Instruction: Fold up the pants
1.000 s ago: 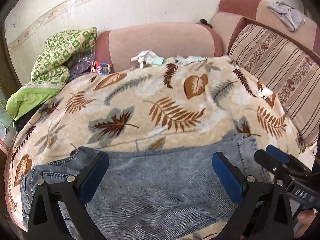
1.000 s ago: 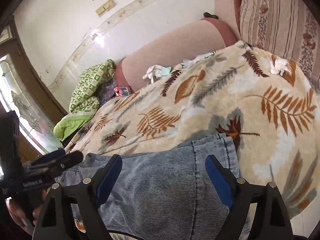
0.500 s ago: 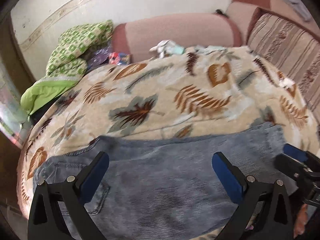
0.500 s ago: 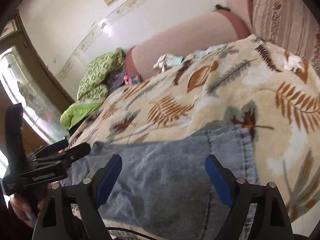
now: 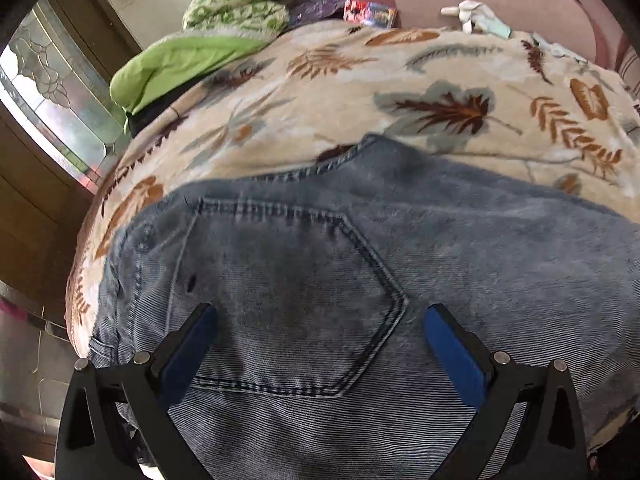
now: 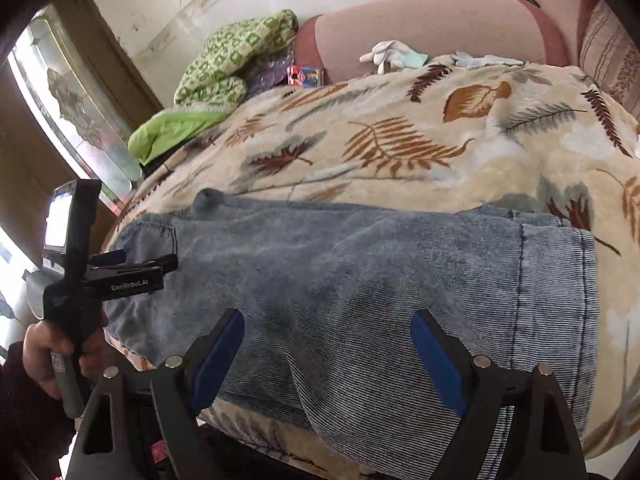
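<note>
Flat on the leaf-print blanket (image 6: 400, 148) lie the jeans (image 6: 360, 264), folded into a wide band along the near edge, the hem end to the right and the waist end to the left. From the left wrist view a back pocket (image 5: 288, 292) faces up, right under the left gripper (image 5: 320, 344), whose fingers (image 5: 196, 340) stand wide apart above the denim, clamped on nothing. The right gripper (image 6: 326, 354) hovers over the middle of the band, its fingers (image 6: 434, 356) likewise spread and holding nothing. At the far left of the right view a hand (image 6: 44, 352) grips the left gripper's handle. Beyond the blanket sit a pink sofa arm (image 6: 420, 28), white gloves (image 6: 386, 54) and a green quilt (image 6: 232, 60).
</note>
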